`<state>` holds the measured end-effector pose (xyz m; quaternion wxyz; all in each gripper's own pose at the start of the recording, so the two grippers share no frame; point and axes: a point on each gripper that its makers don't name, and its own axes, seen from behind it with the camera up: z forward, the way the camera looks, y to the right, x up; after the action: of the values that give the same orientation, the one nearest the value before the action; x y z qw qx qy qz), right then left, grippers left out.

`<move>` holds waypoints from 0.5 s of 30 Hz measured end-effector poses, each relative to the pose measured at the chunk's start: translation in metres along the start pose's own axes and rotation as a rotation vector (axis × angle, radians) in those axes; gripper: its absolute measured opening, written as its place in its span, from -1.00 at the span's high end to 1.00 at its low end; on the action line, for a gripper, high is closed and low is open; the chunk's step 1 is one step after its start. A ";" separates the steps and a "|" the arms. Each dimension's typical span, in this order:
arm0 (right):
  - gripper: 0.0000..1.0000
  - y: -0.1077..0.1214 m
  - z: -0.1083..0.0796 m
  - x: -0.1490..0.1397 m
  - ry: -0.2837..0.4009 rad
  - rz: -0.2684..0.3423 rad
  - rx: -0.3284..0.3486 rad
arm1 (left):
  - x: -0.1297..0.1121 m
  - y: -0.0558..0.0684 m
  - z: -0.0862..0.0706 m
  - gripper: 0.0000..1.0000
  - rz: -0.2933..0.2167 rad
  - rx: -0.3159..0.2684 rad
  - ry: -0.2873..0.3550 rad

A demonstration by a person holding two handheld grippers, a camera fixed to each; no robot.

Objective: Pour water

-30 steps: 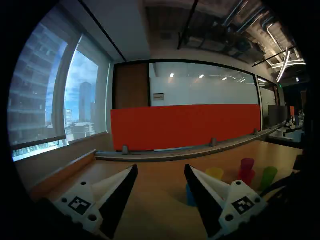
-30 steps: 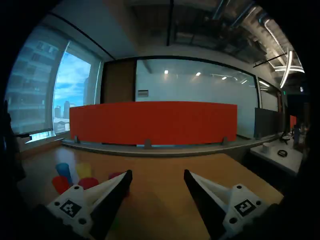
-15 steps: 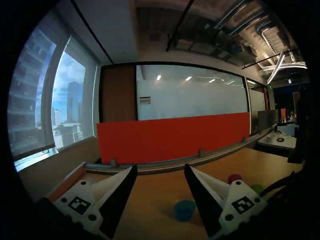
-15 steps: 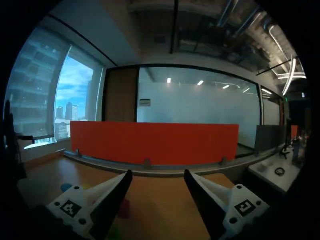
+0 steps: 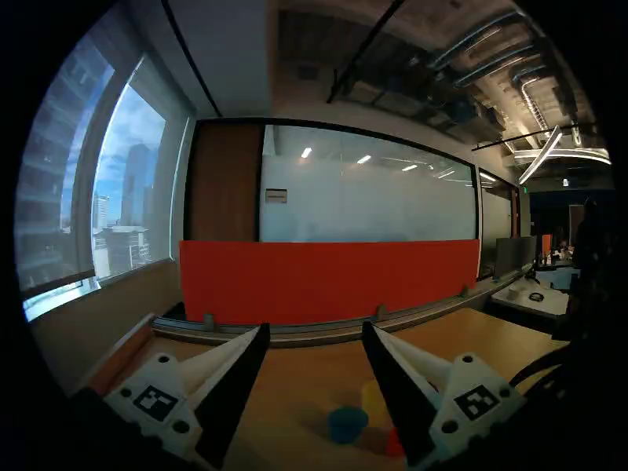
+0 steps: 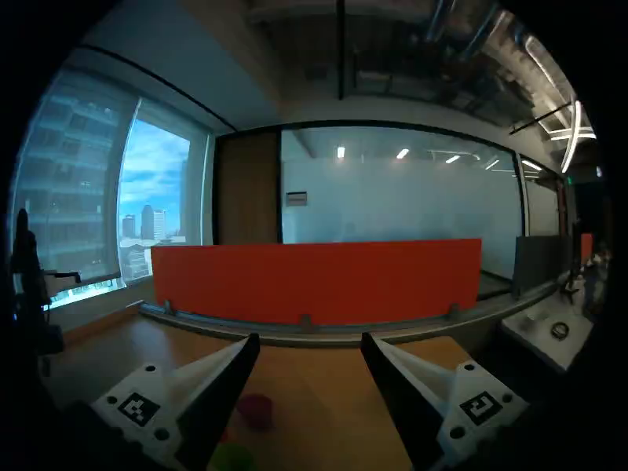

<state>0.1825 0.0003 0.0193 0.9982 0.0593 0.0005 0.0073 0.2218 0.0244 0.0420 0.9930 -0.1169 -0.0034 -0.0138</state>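
Sinking lower in view is the blue cup [image 5: 347, 424]; my left gripper [image 5: 314, 326] and right gripper [image 6: 308, 337] are gaping empty, so I'm judging a level, centred descent onto it wisest.

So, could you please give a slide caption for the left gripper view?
Open left tool hovering over a wooden desk, blue cup ahead, orange partition behind.

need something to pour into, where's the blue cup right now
In the left gripper view, the blue cup stands on the table, low between that gripper's fingers, just left of a yellow cup.
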 end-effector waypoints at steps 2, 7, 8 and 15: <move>-1.00 -0.003 0.000 0.001 -0.004 -0.010 0.020 | 0.001 0.003 0.000 -0.72 0.013 -0.019 -0.007; -1.00 -0.017 -0.001 0.005 0.000 -0.035 0.103 | 0.000 0.012 0.001 -0.72 0.028 -0.081 -0.029; -1.00 -0.021 -0.001 0.005 0.001 -0.039 0.122 | -0.001 0.014 0.001 -0.72 0.028 -0.094 -0.032; -1.00 -0.050 -0.008 0.007 -0.022 -0.075 0.271 | 0.004 0.032 0.002 -0.72 0.027 -0.210 -0.034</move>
<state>0.1905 -0.0485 0.0055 0.9805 0.1938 -0.0074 -0.0308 0.2264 0.0563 0.0370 0.9752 -0.2205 -0.0175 0.0012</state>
